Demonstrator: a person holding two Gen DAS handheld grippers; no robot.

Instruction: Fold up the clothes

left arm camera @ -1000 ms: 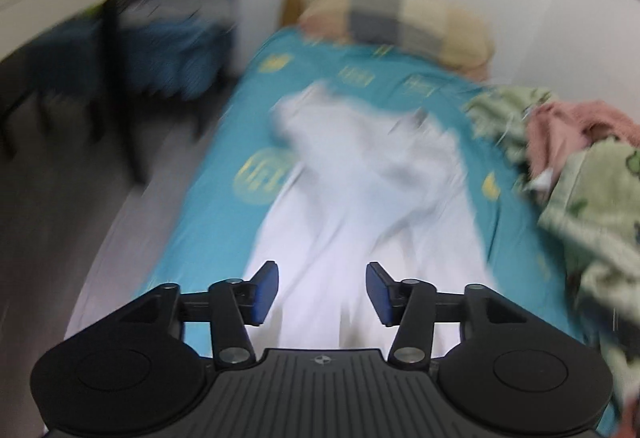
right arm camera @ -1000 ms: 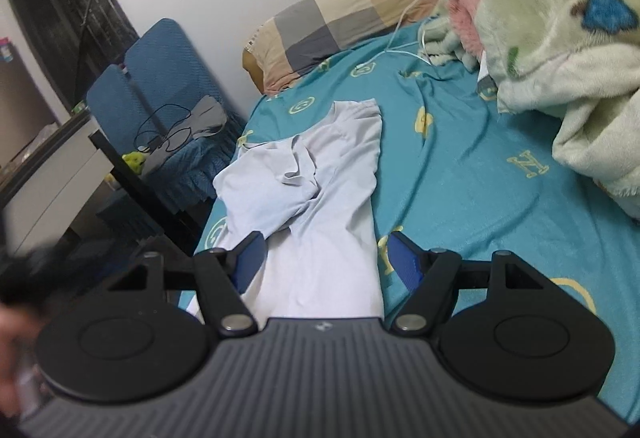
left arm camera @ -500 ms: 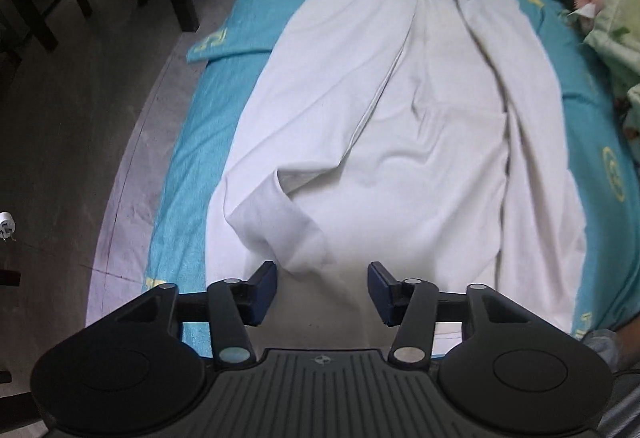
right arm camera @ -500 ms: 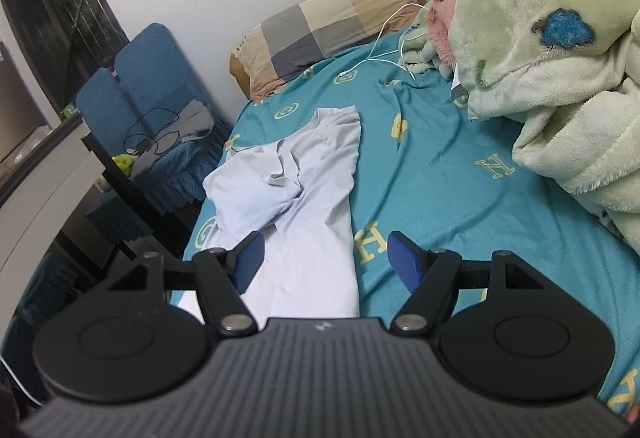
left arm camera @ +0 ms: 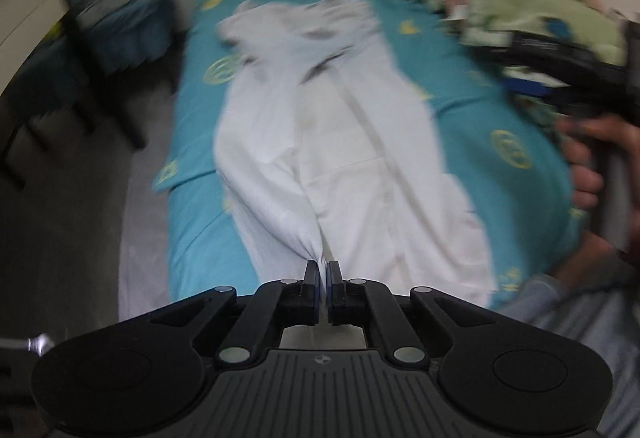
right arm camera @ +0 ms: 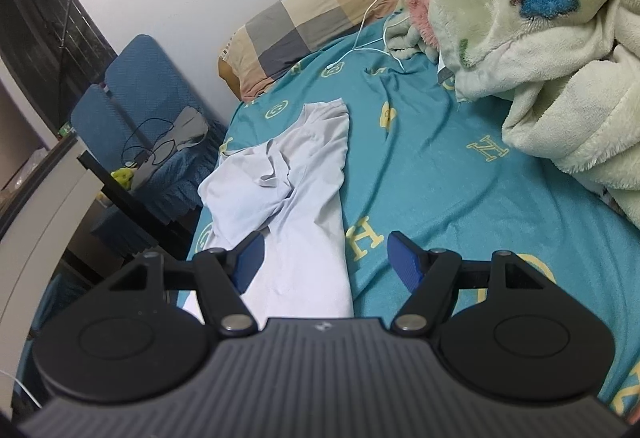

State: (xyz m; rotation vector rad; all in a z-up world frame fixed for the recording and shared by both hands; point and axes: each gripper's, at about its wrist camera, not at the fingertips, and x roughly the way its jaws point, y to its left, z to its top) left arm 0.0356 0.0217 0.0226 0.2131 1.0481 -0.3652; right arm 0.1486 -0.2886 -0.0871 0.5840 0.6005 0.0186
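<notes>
A long white garment [left arm camera: 344,142] lies lengthwise on the teal bed sheet [left arm camera: 500,118]. My left gripper [left arm camera: 323,270] is shut on a pinched fold of the garment's near end and lifts it off the bed. The left wrist view is motion-blurred. In the right wrist view the garment's crumpled far part [right arm camera: 296,182] lies left of centre on the sheet [right arm camera: 460,174]. My right gripper [right arm camera: 326,258] is open and empty above the garment's right edge. The right gripper and the hand holding it show at the right of the left wrist view [left arm camera: 576,70].
A checked pillow [right arm camera: 312,22] lies at the bed's head by the wall. A green and pink plush blanket [right arm camera: 540,38] is piled along the right side. A white cable [right arm camera: 368,34] lies on the sheet. A blue chair [right arm camera: 140,106] and dark table stand left of the bed.
My left gripper has shut on the near end of the white garment and lifted it, and its view has swung up. My right gripper has stayed open, shifting slightly.
</notes>
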